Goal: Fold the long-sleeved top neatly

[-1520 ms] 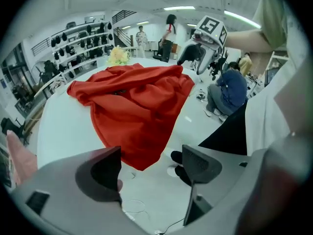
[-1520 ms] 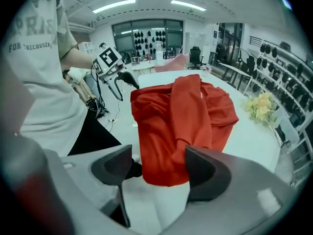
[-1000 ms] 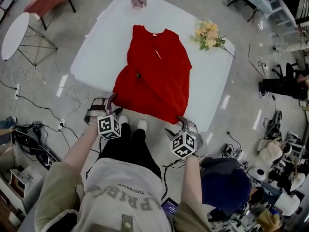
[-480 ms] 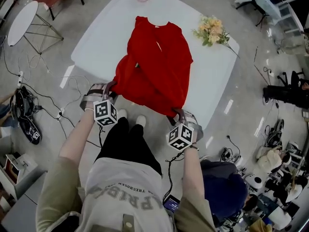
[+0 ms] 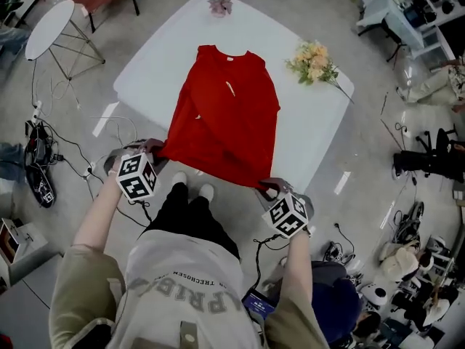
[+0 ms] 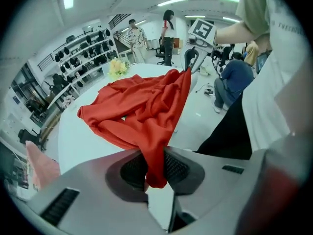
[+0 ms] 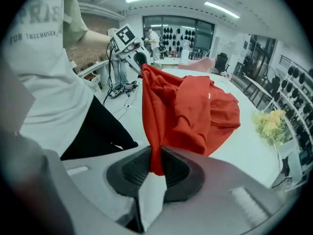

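A red long-sleeved top (image 5: 227, 118) lies on the white table (image 5: 312, 122), collar at the far end, sleeves folded in. My left gripper (image 5: 152, 149) pinches the near left hem corner, its jaws still closing on the red cloth (image 6: 155, 153). My right gripper (image 5: 269, 187) pinches the near right hem corner, its jaws also closing on the cloth (image 7: 155, 155). Both corners are lifted off the table's near edge, and the hem stretches between them. In the left gripper view the right gripper (image 6: 188, 62) shows holding the far corner; in the right gripper view the left gripper (image 7: 139, 60) shows likewise.
A yellow flower bunch (image 5: 314, 60) lies at the table's far right and a pink flower (image 5: 219, 4) at its far edge. Cables (image 5: 65, 144) trail on the floor at left. A round side table (image 5: 47, 27) stands far left. A person in blue (image 5: 330, 297) crouches at right.
Both grippers have closed on the hem corners and raised them from the table edge. They have spread wider apart, pulling the hem taut.
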Demonstrator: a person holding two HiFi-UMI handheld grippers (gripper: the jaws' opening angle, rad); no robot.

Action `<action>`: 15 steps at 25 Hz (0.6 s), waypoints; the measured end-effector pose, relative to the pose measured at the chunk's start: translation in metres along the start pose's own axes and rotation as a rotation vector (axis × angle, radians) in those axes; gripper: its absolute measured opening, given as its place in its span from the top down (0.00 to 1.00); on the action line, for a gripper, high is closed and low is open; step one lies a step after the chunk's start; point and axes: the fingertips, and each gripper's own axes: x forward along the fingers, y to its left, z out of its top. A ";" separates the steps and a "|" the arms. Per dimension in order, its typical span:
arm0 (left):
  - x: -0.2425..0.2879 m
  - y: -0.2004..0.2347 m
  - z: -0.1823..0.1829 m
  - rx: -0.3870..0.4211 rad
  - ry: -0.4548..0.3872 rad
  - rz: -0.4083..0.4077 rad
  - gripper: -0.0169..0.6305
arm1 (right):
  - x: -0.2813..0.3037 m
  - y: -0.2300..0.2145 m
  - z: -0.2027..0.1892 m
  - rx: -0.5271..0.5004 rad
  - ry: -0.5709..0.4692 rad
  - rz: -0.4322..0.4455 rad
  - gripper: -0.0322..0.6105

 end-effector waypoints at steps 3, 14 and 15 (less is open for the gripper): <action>-0.016 -0.004 0.009 -0.038 -0.025 -0.054 0.86 | -0.018 -0.004 0.005 0.008 -0.012 0.033 0.86; -0.021 0.075 0.045 -0.158 -0.169 -0.089 0.86 | -0.035 -0.105 0.054 0.001 -0.044 0.010 0.86; -0.021 0.088 0.049 -0.173 -0.185 -0.091 0.86 | -0.036 -0.120 0.062 0.000 -0.048 0.000 0.86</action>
